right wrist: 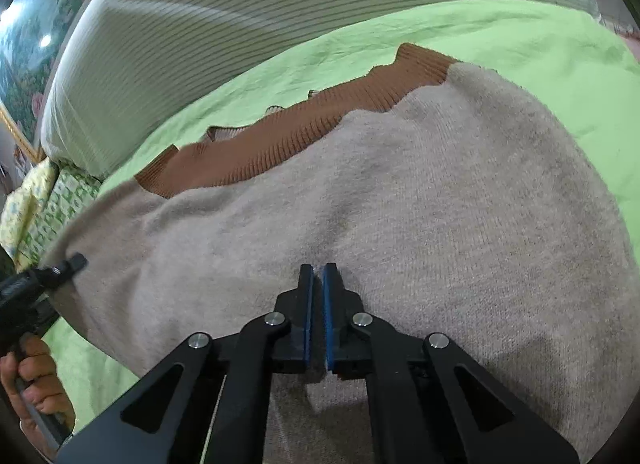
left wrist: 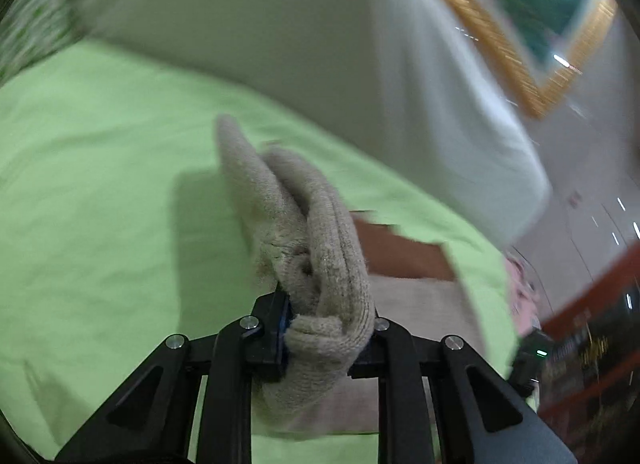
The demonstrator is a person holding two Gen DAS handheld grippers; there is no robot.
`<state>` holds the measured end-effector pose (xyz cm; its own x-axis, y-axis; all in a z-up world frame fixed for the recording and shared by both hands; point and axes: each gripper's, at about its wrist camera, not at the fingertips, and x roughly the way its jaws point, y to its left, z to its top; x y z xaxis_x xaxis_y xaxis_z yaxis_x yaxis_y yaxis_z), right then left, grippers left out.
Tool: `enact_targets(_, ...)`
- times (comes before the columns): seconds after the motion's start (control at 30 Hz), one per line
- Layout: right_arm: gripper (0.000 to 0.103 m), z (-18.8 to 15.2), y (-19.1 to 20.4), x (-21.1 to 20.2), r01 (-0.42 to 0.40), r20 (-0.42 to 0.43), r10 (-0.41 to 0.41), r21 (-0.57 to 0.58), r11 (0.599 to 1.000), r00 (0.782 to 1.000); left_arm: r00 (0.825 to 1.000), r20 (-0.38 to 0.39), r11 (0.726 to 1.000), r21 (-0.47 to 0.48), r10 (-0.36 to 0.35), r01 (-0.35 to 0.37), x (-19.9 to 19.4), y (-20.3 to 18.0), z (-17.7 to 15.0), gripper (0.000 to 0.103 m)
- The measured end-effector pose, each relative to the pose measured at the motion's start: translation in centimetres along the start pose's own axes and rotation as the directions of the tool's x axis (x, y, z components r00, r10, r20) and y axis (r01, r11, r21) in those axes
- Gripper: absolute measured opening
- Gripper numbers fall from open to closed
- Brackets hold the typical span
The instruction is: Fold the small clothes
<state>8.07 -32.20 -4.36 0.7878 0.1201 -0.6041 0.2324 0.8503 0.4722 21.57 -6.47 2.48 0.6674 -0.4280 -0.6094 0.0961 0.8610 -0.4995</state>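
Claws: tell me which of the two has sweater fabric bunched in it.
The left claw: beige sweater knit is bunched between its fingers. The right claw is shut with no fold showing between its pads.

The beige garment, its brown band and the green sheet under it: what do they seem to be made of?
Beige garment: soft fuzzy knit, probably wool or acrylic; fine stitches and nap show. Brown band: ribbed knit, with clear parallel ridges. Green sheet: thin matte woven cloth, perhaps cotton, finely creased.
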Motion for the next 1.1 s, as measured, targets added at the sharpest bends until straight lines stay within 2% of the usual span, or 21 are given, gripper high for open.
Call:
enact_targets(0.07, 0.004, 0.2, -1.0, -1.4, -0.065, 0.033, 0.063, 0.067, 0.996, 0.997, 0.996, -0.007, 0.994, 0.071, -0.088, 0.088, 0.6, -4.5, 0.3, 0.017)
enact_targets(0.13, 0.004, 0.4, -2.0, -3.3, -0.087, 0.083, 0.078, 0.109, 0.990, 0.994, 0.976, -0.053, 0.961, 0.168, -0.213, 0.219, 1.9, -10.4, -0.5, 0.016)
enact_targets(0.17, 0.004, 0.5, -2.8, -4.3, -0.116, 0.110, 0.100, 0.143, 0.983, 0.989, 0.966, -0.085, 0.946, 0.198, -0.246, 0.258, 2.6, -12.0, -1.0, 0.017)
enact_targets(0.2, 0.006, 0.6, -3.7, -5.0, -0.141, 0.130, 0.119, 0.177, 0.974, 0.984, 0.944, -0.170, 0.915, 0.245, -0.284, 0.320, 4.3, -14.4, -2.3, 0.024)
enact_targets(0.27, 0.006, 0.7, -5.5, -5.7, -0.158, 0.147, 0.126, 0.233, 0.960, 0.981, 0.921, -0.284, 0.897, 0.275, -0.268, 0.346, 7.1, -16.5, -4.9, 0.032)
enact_targets(0.3, 0.006, 0.6, -6.9, -5.9, -0.174, 0.155, 0.134, 0.283, 0.943, 0.979, 0.909, -0.340, 0.894, 0.285, -0.243, 0.346, 8.6, -16.9, -6.5, 0.034)
enact_targets(0.4, 0.006, 0.3, -10.1, -5.7, -0.236, 0.166, 0.181, 0.427, 0.873, 0.969, 0.903, -0.382, 0.911, 0.270, -0.195, 0.311, 9.9, -15.4, -8.8, 0.039)
enact_targets(0.47, 0.006, 0.0, -11.3, -5.6, -0.286, 0.183, 0.226, 0.460, 0.841, 0.957, 0.893, -0.377, 0.921, 0.194, -0.247, 0.337, 9.0, -13.3, -8.5, 0.049)
enact_targets(0.53, 0.006, -0.1, -11.8, -5.3, -0.322, 0.194, 0.259, 0.485, 0.813, 0.946, 0.886, -0.359, 0.918, 0.155, -0.293, 0.366, 7.5, -11.6, -7.8, 0.055)
enact_targets(0.57, 0.006, -0.1, -11.9, -5.2, -0.331, 0.192, 0.270, 0.496, 0.803, 0.944, 0.890, -0.349, 0.919, 0.153, -0.295, 0.364, 7.1, -11.0, -7.5, 0.059)
enact_targets(0.6, 0.008, 0.0, -11.8, -5.2, -0.337, 0.192, 0.278, 0.496, 0.800, 0.941, 0.904, -0.322, 0.927, 0.154, -0.280, 0.341, 6.2, -9.9, -7.0, 0.061)
enact_targets(0.63, 0.010, 0.3, -11.5, -5.1, -0.342, 0.192, 0.284, 0.487, 0.804, 0.939, 0.918, -0.303, 0.938, 0.152, -0.257, 0.313, 5.8, -9.0, -6.5, 0.068)
enact_targets(0.67, 0.019, 0.5, -11.4, -5.3, -0.345, 0.189, 0.288, 0.480, 0.807, 0.939, 0.938, -0.277, 0.955, 0.145, -0.211, 0.257, 5.5, -8.1, -5.9, 0.072)
enact_targets(0.7, 0.033, 0.8, -11.2, -5.3, -0.352, 0.190, 0.297, 0.474, 0.807, 0.936, 0.948, -0.260, 0.965, 0.137, -0.182, 0.223, 5.4, -7.1, -5.4, 0.072)
enact_targets(0.73, 0.040, 1.1, -10.7, -5.5, -0.372, 0.201, 0.314, 0.460, 0.806, 0.928, 0.958, -0.243, 0.975, 0.117, -0.154, 0.187, 5.4, -5.7, -4.9, 0.072)
enact_targets(0.77, 0.052, 1.5, -10.4, -5.7, -0.378, 0.207, 0.317, 0.441, 0.814, 0.926, 0.960, -0.242, 0.981, 0.101, -0.138, 0.166, 5.7, -4.9, -4.7, 0.072)
enact_targets(0.8, 0.056, 1.9, -10.0, -5.8, -0.372, 0.207, 0.311, 0.423, 0.826, 0.927, 0.962, -0.249, 0.990, 0.065, -0.108, 0.128, 6.2, -3.4, -4.3, 0.072)
enact_targets(0.9, 0.057, 3.5, -8.1, -5.2, -0.284, 0.142, 0.249, 0.352, 0.892, 0.958, 0.962, -0.265, 0.997, -0.006, -0.072, 0.073, 7.4, -0.7, -3.9, 0.072)
enact_targets(1.0, 0.057, 5.5, -6.8, -3.6, -0.192, 0.059, 0.182, 0.282, 0.940, 0.981, 0.957, -0.286, 0.999, -0.015, -0.043, 0.041, 8.6, 0.1, -4.3, 0.072)
enact_targets(1.1, 0.058, 7.0, -5.1, -1.7, -0.146, -0.040, 0.157, 0.197, 0.969, 0.987, 0.957, -0.284, 0.997, -0.053, -0.064, 0.051, 9.5, 0.8, -5.2, 0.076)
